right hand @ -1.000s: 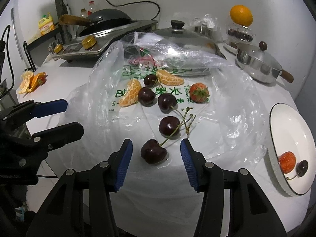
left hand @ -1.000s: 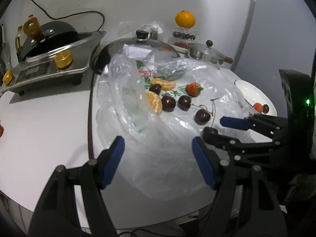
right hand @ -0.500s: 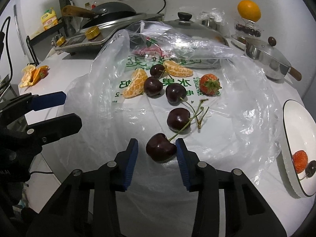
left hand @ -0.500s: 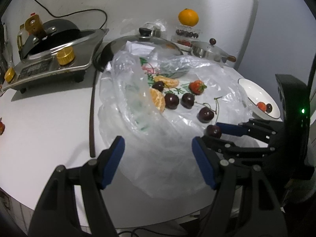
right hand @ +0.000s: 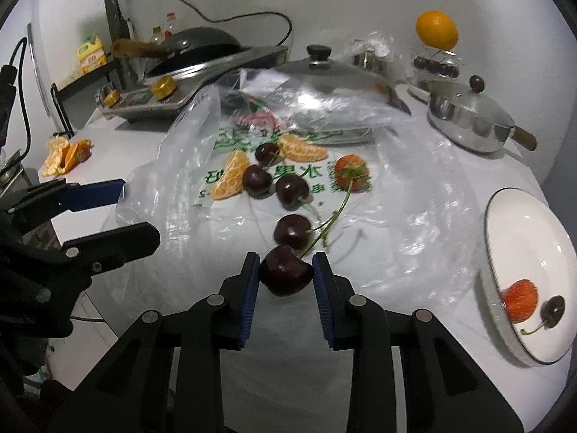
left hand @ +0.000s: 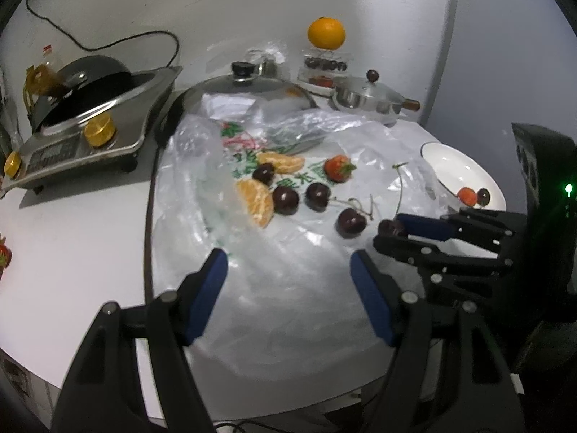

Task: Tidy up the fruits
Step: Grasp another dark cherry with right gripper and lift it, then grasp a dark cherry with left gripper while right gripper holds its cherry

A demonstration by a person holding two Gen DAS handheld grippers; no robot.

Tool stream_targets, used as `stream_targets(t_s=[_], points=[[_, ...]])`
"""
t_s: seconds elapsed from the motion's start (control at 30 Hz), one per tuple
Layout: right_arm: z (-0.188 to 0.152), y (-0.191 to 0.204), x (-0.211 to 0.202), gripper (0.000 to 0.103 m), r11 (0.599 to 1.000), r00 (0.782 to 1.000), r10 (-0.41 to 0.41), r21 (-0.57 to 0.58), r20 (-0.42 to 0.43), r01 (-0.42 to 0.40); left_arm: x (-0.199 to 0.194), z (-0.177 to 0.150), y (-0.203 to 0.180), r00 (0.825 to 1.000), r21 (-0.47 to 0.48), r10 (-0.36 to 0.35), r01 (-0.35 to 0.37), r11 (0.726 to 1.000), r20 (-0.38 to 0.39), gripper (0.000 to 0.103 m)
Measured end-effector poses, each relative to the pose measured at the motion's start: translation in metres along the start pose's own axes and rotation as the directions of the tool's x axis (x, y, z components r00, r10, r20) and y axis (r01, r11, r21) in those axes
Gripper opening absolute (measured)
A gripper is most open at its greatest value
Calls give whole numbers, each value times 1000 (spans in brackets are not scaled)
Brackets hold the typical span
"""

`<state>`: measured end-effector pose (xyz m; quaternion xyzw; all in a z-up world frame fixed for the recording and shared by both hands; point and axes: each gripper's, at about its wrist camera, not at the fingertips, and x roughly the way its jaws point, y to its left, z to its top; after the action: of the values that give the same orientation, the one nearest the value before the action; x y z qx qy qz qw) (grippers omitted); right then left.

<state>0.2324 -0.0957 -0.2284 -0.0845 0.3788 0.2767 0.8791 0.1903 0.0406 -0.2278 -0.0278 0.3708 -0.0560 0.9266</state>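
Right gripper jaws clamped on a dark cherry — just above the plastic bag, stem trailing, left gripper jaws wide, empty, plate nearby on the counter.

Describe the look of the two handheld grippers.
Both the left gripper and the right gripper are matte black linkages with silver pivot pins and blue ribbed pads. The right one's black body carries a green light.

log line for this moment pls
right gripper: shut on cherry | left gripper: open, empty | white plate: strawberry, cherry
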Motion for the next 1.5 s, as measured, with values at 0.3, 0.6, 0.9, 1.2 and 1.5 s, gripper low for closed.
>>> stream_targets(t_s=[0.3,0.6,0.9,1.2,1.5], points=[[4,-27,-19,32,1000,999,-17,20,44,16,12,16,-29,1000,37,2,-2,999,-3,72],[12,-49,-27,32,999,997,-19,32,81,16,13,34,-50,1000,69,9,-10,998,21,72],[18,-65,-29,32,999,995,-13,37,100,9,9,46,-64,998,113,29,-35,993,48,72],[17,-73,-28,32,999,995,-23,51,95,18,48,40,-68,999,112,-20,23,993,-28,72],[18,-78,-17,32,998,997,-18,59,80,14,75,35,-66,996,124,-20,30,992,-83,62]])
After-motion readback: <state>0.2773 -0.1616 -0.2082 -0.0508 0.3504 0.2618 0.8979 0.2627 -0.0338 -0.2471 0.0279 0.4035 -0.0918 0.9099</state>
